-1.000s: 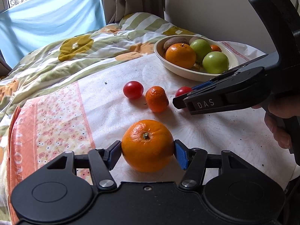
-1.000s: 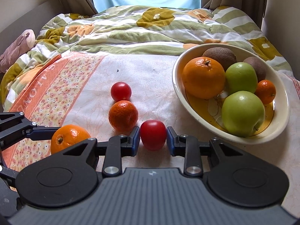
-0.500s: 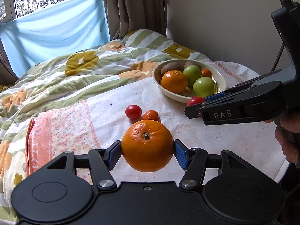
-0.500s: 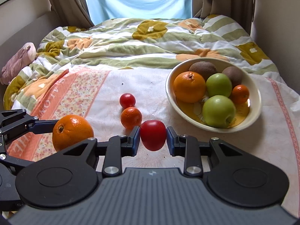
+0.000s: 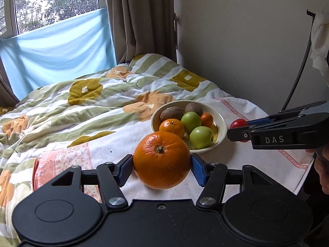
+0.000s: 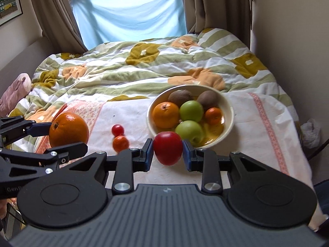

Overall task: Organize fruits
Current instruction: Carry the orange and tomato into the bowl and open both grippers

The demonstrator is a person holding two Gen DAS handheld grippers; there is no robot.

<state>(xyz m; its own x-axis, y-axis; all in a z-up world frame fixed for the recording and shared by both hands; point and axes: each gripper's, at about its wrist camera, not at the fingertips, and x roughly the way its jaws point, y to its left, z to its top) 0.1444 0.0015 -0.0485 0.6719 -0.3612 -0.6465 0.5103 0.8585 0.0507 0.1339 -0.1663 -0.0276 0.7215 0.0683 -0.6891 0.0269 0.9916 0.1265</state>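
The large orange [image 5: 162,160] is sitting between the blue pads [image 5: 125,169] of the left gripper [image 5: 161,165], which is clamping it on both sides with the stem end facing the camera; the fruit is hanging clear of the white cloth [image 5: 127,140] below. In the right wrist view the same orange [image 6: 68,129] is showing to the left of the right gripper [image 6: 167,153], held by the left gripper [image 6: 49,140] at about the same height. The right gripper is gripping a red tomato [image 6: 168,150] between its pads, narrowed onto it, and the tomato is also hanging above the cloth. Directly ahead of the right gripper, just beyond the tomato, the cream bowl [image 6: 229,111] is holding an orange, two green apples, two kiwis and a small mandarin. Ahead and to the left of the right gripper, between the two tools, a small mandarin [image 6: 121,143] and a small tomato [image 6: 117,130] are lying on the cloth, touching or nearly touching. In the left wrist view the bowl [image 5: 223,123] is lying beyond the left gripper, and the right gripper [image 5: 238,132] is reaching in from the right with its tomato [image 5: 238,123].
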